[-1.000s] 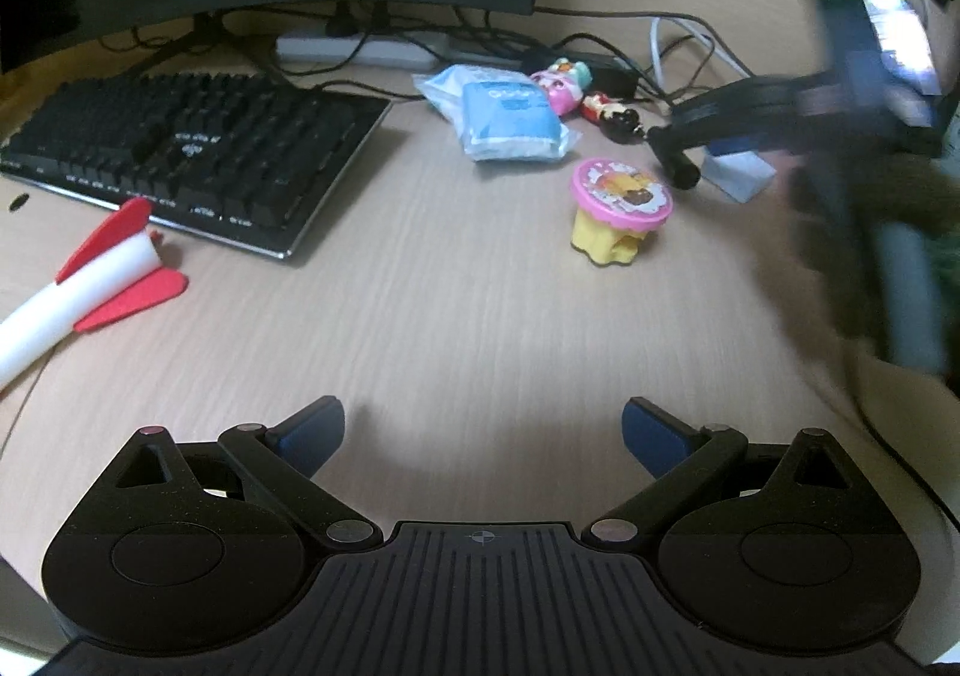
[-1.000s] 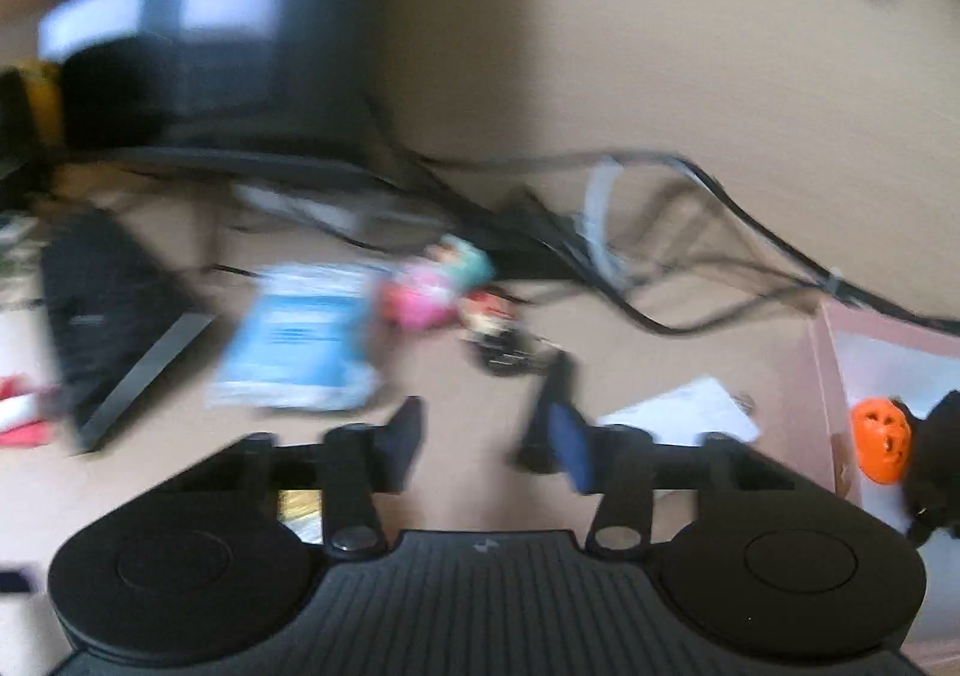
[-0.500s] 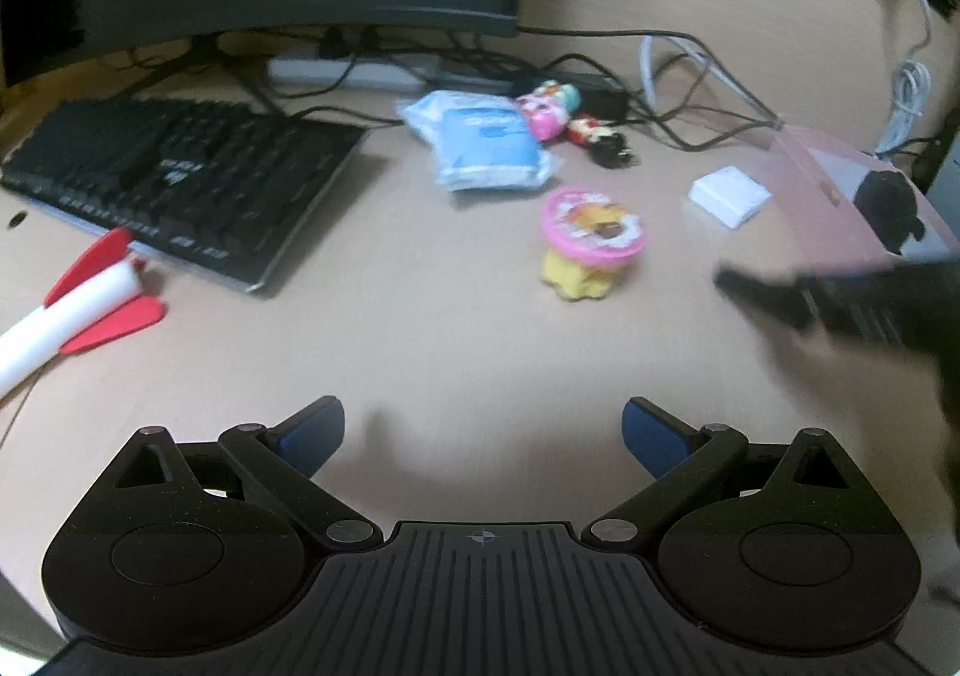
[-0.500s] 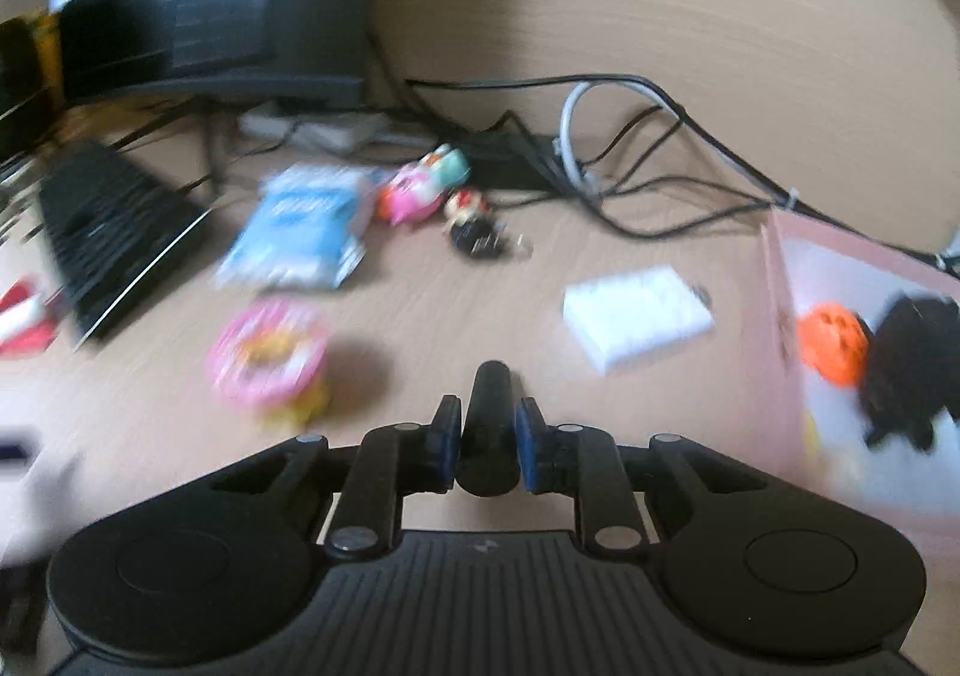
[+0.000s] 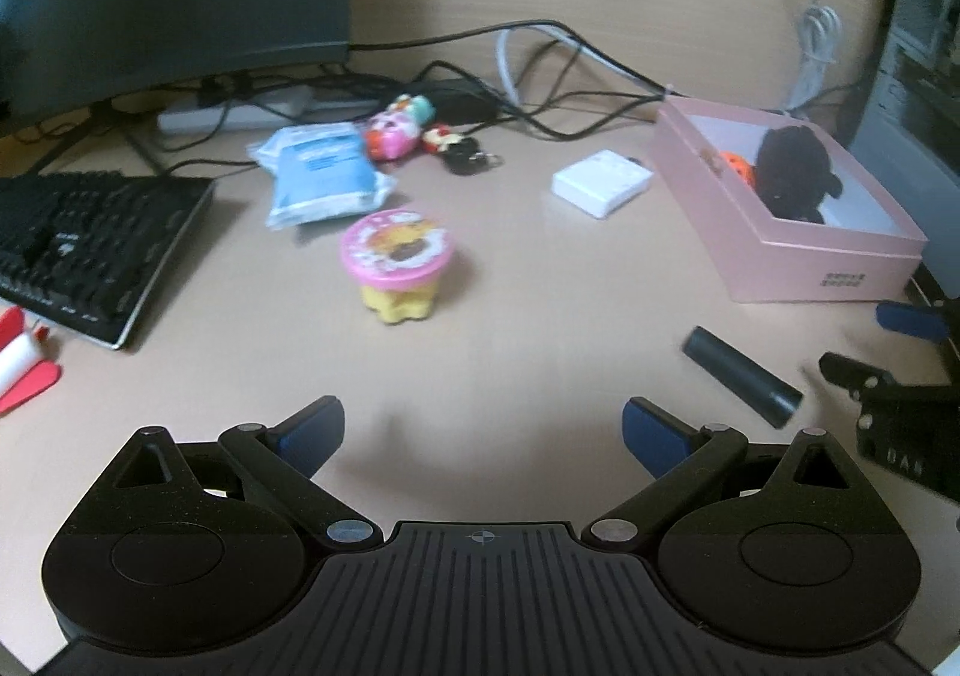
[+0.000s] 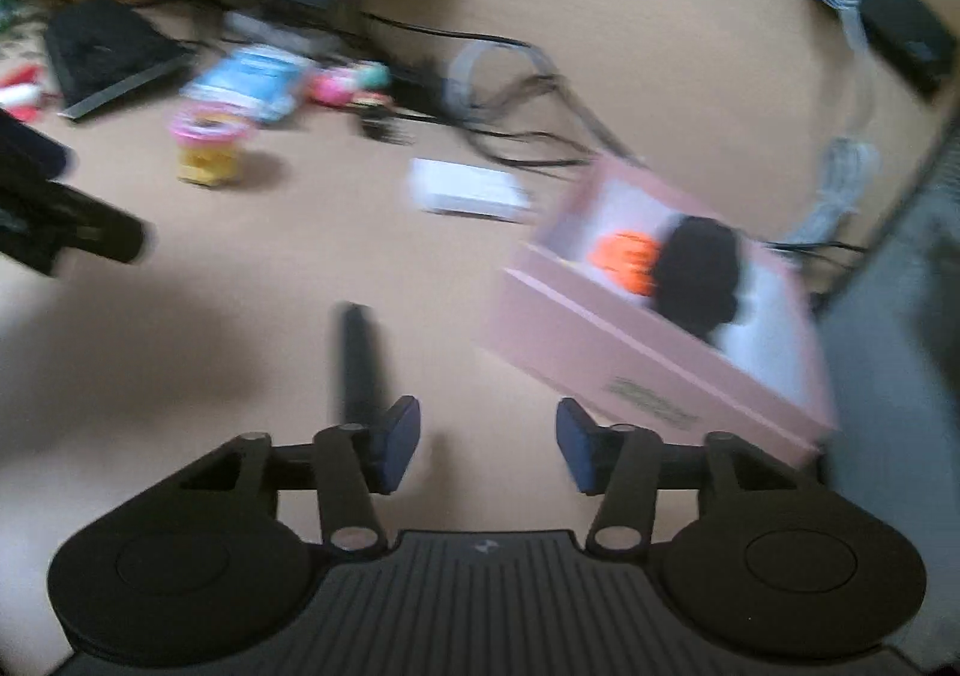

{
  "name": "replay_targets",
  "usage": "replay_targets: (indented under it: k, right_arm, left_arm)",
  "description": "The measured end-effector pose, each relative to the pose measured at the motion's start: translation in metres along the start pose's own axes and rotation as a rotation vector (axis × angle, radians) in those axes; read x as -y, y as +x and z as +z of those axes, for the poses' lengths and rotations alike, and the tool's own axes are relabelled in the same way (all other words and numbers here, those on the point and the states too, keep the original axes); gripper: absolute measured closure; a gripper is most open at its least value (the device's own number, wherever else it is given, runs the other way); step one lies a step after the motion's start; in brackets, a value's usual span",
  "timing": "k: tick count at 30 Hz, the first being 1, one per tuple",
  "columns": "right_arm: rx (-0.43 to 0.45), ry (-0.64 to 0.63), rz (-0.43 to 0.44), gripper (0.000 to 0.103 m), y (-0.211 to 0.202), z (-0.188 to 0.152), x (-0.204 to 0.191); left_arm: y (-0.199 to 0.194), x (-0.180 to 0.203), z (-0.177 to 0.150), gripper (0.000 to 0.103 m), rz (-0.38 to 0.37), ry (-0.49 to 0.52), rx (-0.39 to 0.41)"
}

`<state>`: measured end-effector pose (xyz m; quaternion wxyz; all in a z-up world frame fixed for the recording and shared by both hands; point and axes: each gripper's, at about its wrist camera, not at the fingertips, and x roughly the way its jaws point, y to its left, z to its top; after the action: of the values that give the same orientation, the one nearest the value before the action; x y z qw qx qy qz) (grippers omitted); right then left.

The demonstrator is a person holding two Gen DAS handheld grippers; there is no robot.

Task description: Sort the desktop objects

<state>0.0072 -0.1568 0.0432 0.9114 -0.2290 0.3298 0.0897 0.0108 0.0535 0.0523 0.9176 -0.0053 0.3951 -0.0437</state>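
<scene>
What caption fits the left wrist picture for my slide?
Open left gripper above a desk with a black tube, pink-lidded toy and pink box.

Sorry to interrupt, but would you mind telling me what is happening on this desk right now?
A person is sorting desk clutter with two hand-held grippers. Both the left hand-held gripper and the right hand-held gripper are open and hold nothing. A black cylinder lies loose on the desk just in front of the pink box, which holds a black plush toy and an orange ball.
</scene>
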Motion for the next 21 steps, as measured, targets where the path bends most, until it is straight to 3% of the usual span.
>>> replay_targets:
  k: [6, 8, 13, 18, 20, 21]
  right_arm:
    - [-0.003, 0.162, -0.007, 0.026, -0.012, -0.02, 0.032]
    - [-0.007, 0.19, 0.009, 0.024, -0.015, -0.028, 0.035]
    - [-0.033, 0.22, 0.036, 0.023, -0.024, -0.041, 0.028]
    - [-0.029, 0.229, 0.072, 0.023, -0.029, -0.043, 0.015]
    - [-0.026, 0.22, 0.083, 0.022, -0.031, -0.042, 0.01]
    - [-0.022, 0.209, 0.087, 0.023, -0.031, -0.04, 0.007]
  left_arm:
    - [0.004, 0.013, 0.002, 0.002, -0.004, 0.022, 0.006]
    - [0.007, 0.013, 0.003, 0.002, 0.021, 0.023, 0.025]
    - [0.037, -0.001, 0.016, 0.002, 0.167, 0.014, 0.082]
    - [0.069, -0.012, 0.036, 0.003, 0.179, 0.014, 0.082]
    - [0.077, -0.013, 0.04, 0.011, 0.201, 0.017, 0.081]
    - [0.08, -0.014, 0.041, 0.025, 0.203, 0.017, 0.077]
